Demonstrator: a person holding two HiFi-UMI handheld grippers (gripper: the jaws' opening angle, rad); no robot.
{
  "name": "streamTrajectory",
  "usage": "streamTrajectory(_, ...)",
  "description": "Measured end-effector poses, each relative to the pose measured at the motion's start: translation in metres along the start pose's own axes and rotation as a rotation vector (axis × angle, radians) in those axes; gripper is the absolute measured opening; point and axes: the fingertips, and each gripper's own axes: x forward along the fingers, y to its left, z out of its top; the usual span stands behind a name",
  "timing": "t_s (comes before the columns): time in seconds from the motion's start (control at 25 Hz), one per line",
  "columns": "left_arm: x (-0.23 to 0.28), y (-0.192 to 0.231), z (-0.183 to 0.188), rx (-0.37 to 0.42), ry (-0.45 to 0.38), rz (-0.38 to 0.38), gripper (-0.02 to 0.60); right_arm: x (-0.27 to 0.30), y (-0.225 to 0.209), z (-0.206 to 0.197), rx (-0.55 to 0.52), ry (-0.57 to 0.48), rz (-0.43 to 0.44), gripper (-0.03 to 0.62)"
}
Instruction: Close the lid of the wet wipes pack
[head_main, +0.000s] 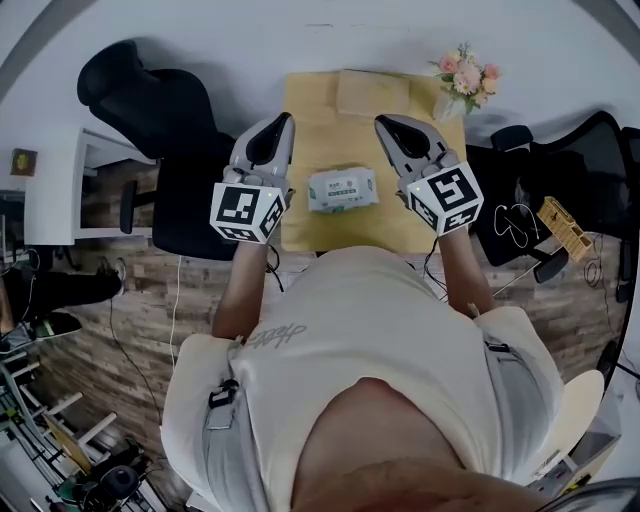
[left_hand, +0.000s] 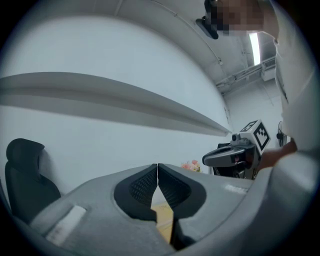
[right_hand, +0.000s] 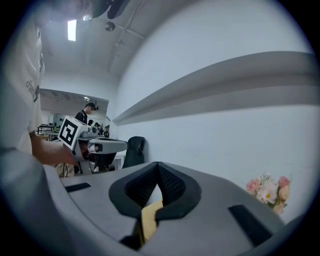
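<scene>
The wet wipes pack (head_main: 343, 189), white with a green label, lies flat near the front edge of the yellow table (head_main: 312, 135). Its lid is too small to judge. My left gripper (head_main: 282, 122) hovers left of the pack and my right gripper (head_main: 385, 123) right of it, both raised and pointing away from me. In the left gripper view the left gripper (left_hand: 158, 169) has its ribbed pads pressed together with nothing between them. The right gripper (right_hand: 158, 168) is likewise shut and empty. Neither gripper view shows the pack.
A yellowish pad (head_main: 372, 92) lies at the table's far edge, with a vase of pink flowers (head_main: 464, 76) at the far right corner. Black office chairs stand on the left (head_main: 150, 100) and on the right (head_main: 570, 150). A white wall runs behind the table.
</scene>
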Motion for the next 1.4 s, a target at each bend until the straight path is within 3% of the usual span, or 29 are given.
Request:
streamTrajectory(0.44,0.004,0.013,0.024,0.019,-0.051,0.028,0.015,0.011,-0.009,0.033,0.003,-0.074,-0.002,0.002)
streamTrajectory(0.72,0.0,0.007,0.014,0.033,-0.015,0.014,0.015,0.011,-0.008,0.023,0.028,-0.072,-0.017,0.002)
streamTrajectory(1.08,-0.013,0.014,-0.011,-0.03,0.031,0.038,0.015,0.014,0.0,0.0,0.045,-0.014,-0.003,0.002)
streamTrajectory(1.4,-0.022,0.015,-0.014,-0.056,0.023,0.052,0.015,0.011,0.001,0.005,0.021,-0.012,-0.009,0.002)
